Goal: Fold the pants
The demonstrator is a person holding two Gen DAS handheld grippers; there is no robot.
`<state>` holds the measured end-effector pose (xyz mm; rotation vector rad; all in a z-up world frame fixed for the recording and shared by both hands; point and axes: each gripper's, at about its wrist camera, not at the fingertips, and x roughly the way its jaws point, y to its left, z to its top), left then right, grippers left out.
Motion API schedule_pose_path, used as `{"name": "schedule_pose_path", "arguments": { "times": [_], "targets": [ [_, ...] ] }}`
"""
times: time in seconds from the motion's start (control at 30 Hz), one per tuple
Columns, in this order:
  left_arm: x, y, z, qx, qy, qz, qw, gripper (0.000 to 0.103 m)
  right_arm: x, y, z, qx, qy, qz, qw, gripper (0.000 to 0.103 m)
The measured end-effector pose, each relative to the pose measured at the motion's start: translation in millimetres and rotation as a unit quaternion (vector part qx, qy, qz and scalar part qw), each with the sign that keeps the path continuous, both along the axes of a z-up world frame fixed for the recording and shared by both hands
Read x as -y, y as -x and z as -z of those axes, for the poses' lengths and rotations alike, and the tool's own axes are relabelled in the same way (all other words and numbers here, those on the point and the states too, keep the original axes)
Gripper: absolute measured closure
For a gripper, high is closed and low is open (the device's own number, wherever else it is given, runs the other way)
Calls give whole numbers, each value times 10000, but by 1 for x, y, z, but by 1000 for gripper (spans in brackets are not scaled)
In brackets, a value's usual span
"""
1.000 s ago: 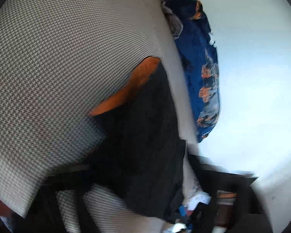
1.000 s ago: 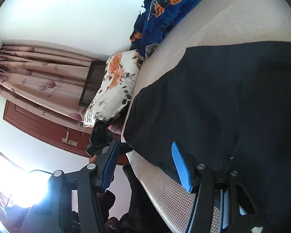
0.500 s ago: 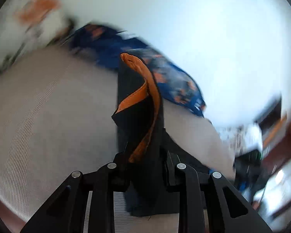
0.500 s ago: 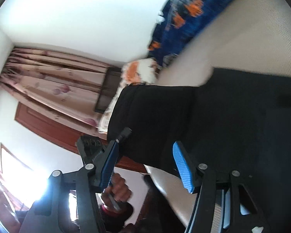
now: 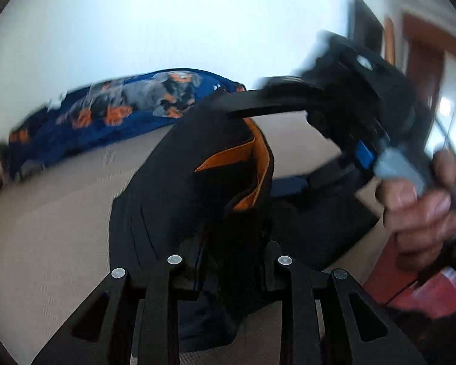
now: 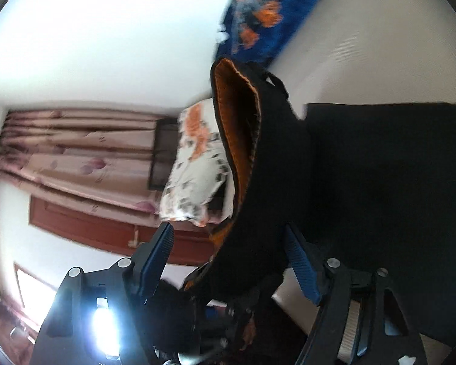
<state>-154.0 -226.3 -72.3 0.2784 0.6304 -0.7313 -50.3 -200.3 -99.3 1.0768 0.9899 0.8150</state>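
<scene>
My left gripper (image 5: pixel 232 261) has its fingers clamped on the black pants (image 5: pixel 197 182), lifting an orange-lined end above the bed (image 5: pixel 45 228). My right gripper (image 6: pixel 234 261), fingers just widened, straddles that raised cloth without pressing.

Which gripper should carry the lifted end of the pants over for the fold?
Left. The left gripper is clamped on the pants. The right gripper has just been opening, its blue fingers spread either side of the cloth.
</scene>
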Motion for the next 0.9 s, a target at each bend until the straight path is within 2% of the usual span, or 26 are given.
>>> {"name": "schedule_pose_path", "arguments": {
  "times": [0.03, 0.1, 0.13, 0.2, 0.27, 0.33, 0.37, 0.4, 0.47, 0.53, 0.63, 0.67, 0.73, 0.8, 0.9],
  "targets": [
    [5, 2, 5, 67, -116, 101, 9999, 73, 4, 0, 7, -98, -25, 67, 9999, 34],
    [11, 6, 11, 154, -267, 270, 9992, 68, 8, -4, 20, -394, 71, 186, 9990, 47],
    [14, 8, 11, 202, -327, 331, 9987, 62, 11, -5, 26, -524, 90, 215, 9984, 51],
    [13, 12, 11, 175, -268, 541, 9980, 55, 16, -7, 40, -755, -55, 265, 9968, 55],
    [10, 15, 10, 252, -258, 524, 9980, 46, 17, -7, 44, -805, 132, 314, 9962, 70],
    [4, 13, 6, 207, -193, 481, 9984, 40, 17, -7, 46, -786, 288, 272, 9961, 81],
    [-4, 9, 3, 99, -37, 445, 9990, 37, 16, -7, 46, -757, 320, 253, 9963, 84],
    [-9, 9, 0, 25, 58, 416, 9991, 35, 16, -6, 44, -688, 423, 236, 9965, 85],
    [-29, 0, -6, -318, 428, 247, 9983, 23, 16, -6, 40, -546, 697, 242, 9958, 88],
    [-52, -6, -14, -528, 859, -31, 9949, 23, 19, -5, 40, -478, 810, 259, 9952, 88],
    [-94, -24, -20, -908, 1577, -369, 9826, 22, 27, -2, 39, -399, 927, 293, 9945, 89],
    [-106, -30, -19, -968, 1676, -532, 9797, 21, 30, -1, 38, -381, 955, 319, 9942, 89],
    [-113, -41, -14, -939, 1375, -882, 9821, 21, 39, 5, 33, -322, 1036, 367, 9934, 89],
    [-109, -54, -2, -1145, 1052, -973, 9830, 21, 52, 11, 28, -266, 1087, 446, 9927, 89],
    [-97, -65, 16, -1568, 980, -916, 9785, 21, 75, 24, 19, -173, 1276, 631, 9897, 89]
  ]
}}
